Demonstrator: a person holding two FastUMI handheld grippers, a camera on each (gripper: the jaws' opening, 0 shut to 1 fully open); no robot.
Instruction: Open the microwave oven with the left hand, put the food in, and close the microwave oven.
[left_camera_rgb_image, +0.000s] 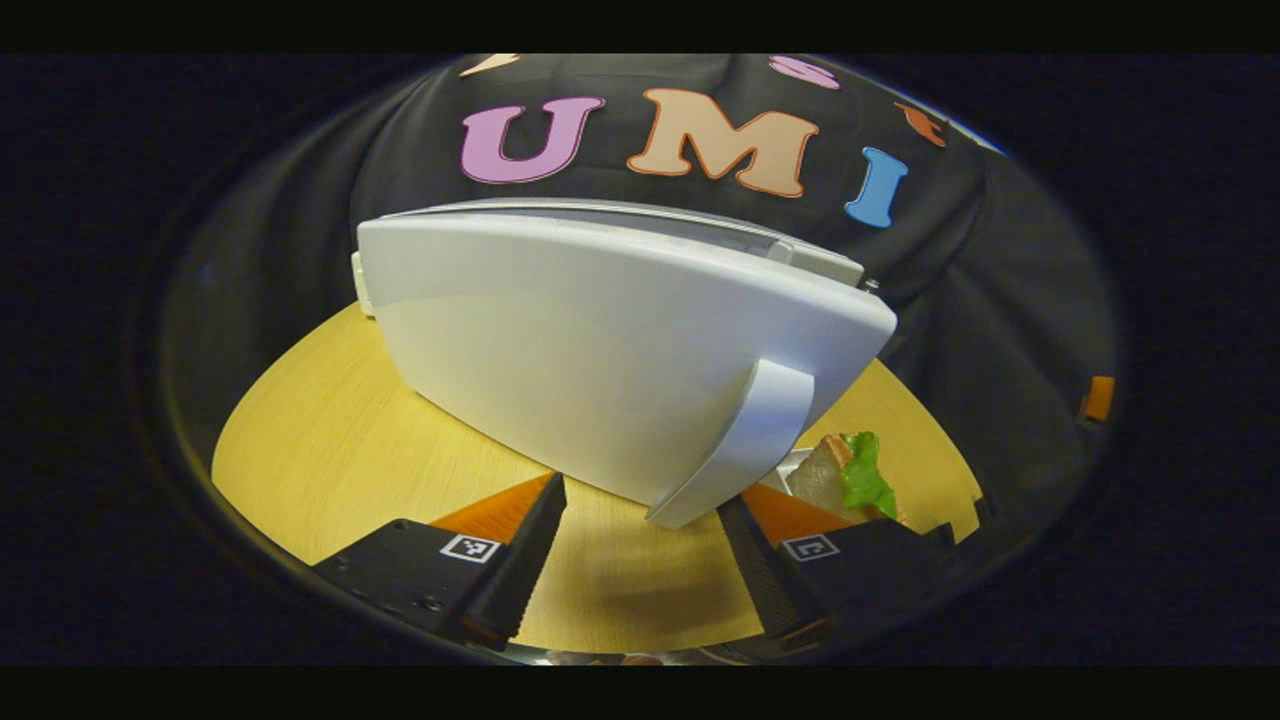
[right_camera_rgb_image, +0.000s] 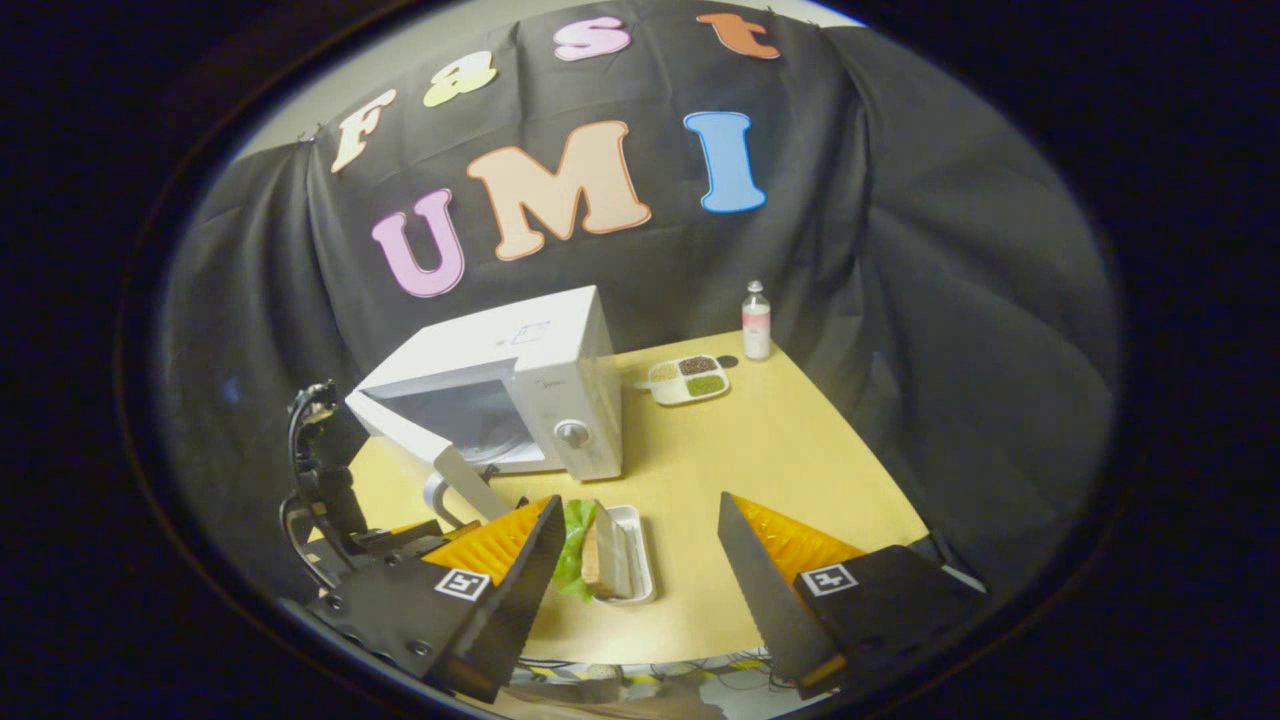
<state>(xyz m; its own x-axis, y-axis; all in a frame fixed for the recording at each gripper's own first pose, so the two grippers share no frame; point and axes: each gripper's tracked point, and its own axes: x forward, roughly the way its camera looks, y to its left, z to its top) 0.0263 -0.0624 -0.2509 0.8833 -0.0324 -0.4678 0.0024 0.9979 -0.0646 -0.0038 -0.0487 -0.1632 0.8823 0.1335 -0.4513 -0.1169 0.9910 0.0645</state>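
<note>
Wooden table (right_camera_rgb_image: 780, 450) carries microwave (right_camera_rgb_image: 560, 350), door (left_camera_rgb_image: 600, 350) ajar; sandwich (right_camera_rgb_image: 590, 550) at 6 o'clock. Left gripper (left_camera_rgb_image: 640, 560) and right gripper (right_camera_rgb_image: 640, 570) gape, empty.

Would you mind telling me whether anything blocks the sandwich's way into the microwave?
Nothing visible does: the door is swung open, and bare table lies between the sandwich and the microwave.
</note>
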